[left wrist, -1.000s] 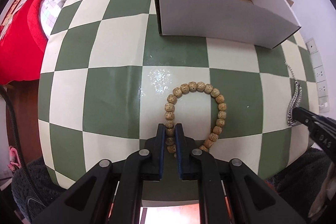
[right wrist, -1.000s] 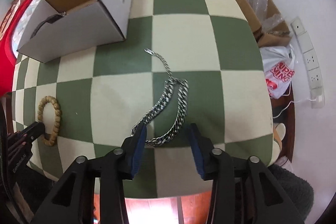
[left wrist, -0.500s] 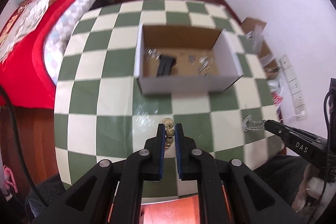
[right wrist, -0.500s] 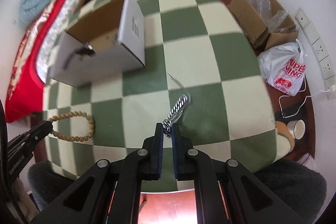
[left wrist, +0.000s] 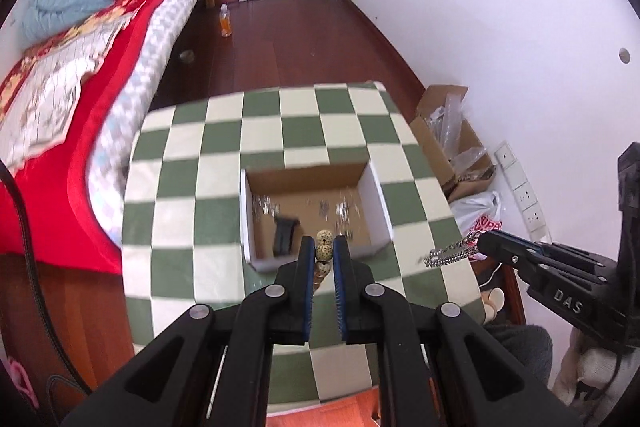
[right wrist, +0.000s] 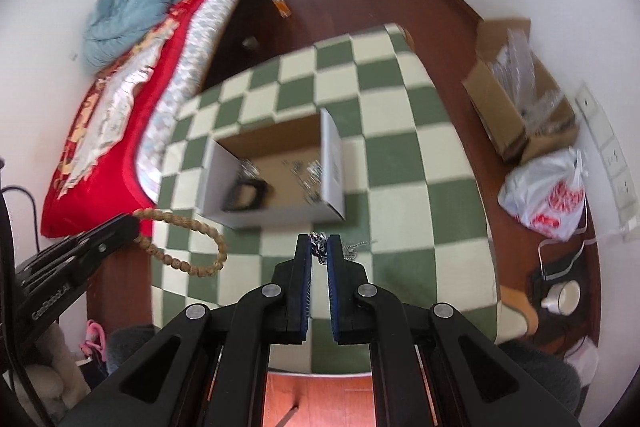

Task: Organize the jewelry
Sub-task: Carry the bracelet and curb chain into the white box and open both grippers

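My left gripper (left wrist: 323,247) is shut on a wooden bead bracelet (left wrist: 323,251) and holds it high above the table, near the front wall of the open cardboard box (left wrist: 376,187); the bracelet hangs as a loop in the right wrist view (right wrist: 192,231). My right gripper (right wrist: 319,247) is shut on a silver chain (right wrist: 319,245), also lifted; the chain dangles from it in the left wrist view (left wrist: 452,251). The box (right wrist: 332,163) holds several small silver pieces and a black item (left wrist: 285,233).
The green and cream checkered table (left wrist: 224,187) stands beside a bed with a red cover (left wrist: 80,87). A cardboard box with plastic (right wrist: 520,95), a white bag (right wrist: 548,195) and a cup (right wrist: 564,297) sit on the floor at the right.
Both grippers have risen well above the table. The bracelet and the chain have come up off the cloth with them. The right gripper shut on the chain a second ago.
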`<action>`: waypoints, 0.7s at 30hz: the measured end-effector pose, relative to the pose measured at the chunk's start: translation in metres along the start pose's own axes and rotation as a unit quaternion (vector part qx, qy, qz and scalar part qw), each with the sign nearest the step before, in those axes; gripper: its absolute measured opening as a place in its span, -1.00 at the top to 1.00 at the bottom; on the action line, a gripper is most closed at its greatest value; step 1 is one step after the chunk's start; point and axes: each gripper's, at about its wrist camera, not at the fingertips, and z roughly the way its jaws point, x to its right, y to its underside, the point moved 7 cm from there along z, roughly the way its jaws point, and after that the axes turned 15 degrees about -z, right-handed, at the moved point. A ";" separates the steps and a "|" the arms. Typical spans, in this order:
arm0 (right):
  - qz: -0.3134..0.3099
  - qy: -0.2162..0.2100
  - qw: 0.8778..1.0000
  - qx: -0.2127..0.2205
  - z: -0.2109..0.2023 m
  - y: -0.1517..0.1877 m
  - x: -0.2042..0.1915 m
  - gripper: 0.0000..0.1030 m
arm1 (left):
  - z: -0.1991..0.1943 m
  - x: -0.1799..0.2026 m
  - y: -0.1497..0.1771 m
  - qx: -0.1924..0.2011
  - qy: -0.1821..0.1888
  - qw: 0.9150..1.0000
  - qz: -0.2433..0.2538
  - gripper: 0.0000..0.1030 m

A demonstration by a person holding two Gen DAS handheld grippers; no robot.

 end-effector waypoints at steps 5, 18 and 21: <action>-0.022 0.001 1.000 0.021 -0.013 -0.042 -0.014 0.85 | 0.016 -0.002 -0.039 -0.001 -0.020 1.000 0.015 0.88; -0.039 -0.012 0.999 -0.029 0.070 -0.118 -0.024 0.85 | 0.113 -0.031 -0.073 -0.092 -0.045 0.995 0.005 0.87; -0.041 -0.013 0.998 -0.048 0.098 -0.123 -0.022 0.85 | 0.129 -0.034 -0.072 -0.116 -0.033 0.993 -0.011 0.87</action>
